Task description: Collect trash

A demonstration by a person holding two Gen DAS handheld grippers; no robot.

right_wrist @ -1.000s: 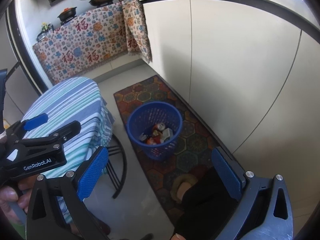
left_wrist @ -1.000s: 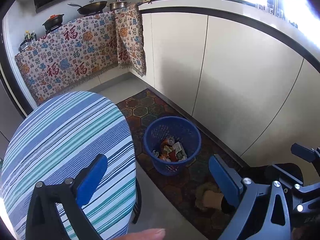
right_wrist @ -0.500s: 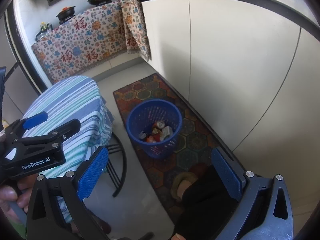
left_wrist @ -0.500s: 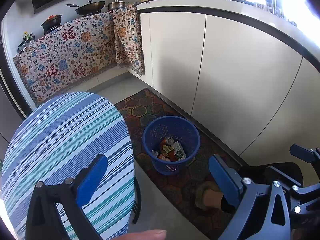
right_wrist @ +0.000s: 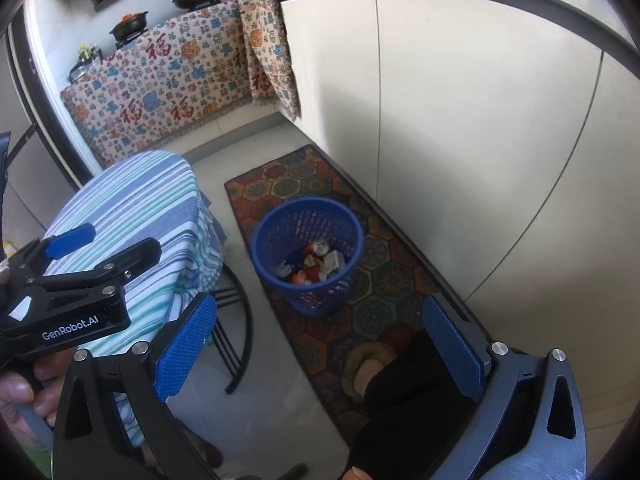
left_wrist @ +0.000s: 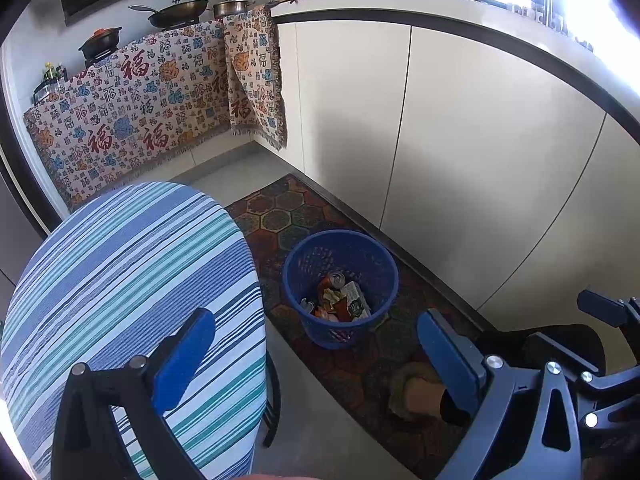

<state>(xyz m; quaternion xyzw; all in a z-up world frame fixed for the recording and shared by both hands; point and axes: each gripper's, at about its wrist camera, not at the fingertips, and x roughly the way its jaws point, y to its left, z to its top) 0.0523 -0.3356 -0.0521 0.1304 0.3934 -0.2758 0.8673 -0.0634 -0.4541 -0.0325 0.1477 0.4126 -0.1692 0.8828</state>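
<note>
A blue mesh waste basket (left_wrist: 376,252) stands on the patterned rug (left_wrist: 288,216); the right wrist view shows the same basket (right_wrist: 276,224). Inside lie a can (left_wrist: 335,280), a small carton (left_wrist: 354,300) and crumpled wrappers (right_wrist: 310,270). My left gripper (left_wrist: 316,356) is held high above the floor, open and empty, with the basket just beyond its fingertips. My right gripper (right_wrist: 320,348) is also open and empty, above the rug near the basket. In the right wrist view the left gripper (right_wrist: 76,264) shows at the left, held by a hand (right_wrist: 16,396).
A round table with a striped blue cloth (left_wrist: 120,280) stands left of the basket, on a dark metal frame (right_wrist: 236,344). White cabinets (left_wrist: 460,140) run along the right. A patterned cloth (left_wrist: 132,108) drapes the far counter with pans. A person's slippered foot (right_wrist: 364,364) rests on the rug.
Both views have drifted slightly, so the basket sits a little higher and farther in frame. Both grippers stay open and empty.
</note>
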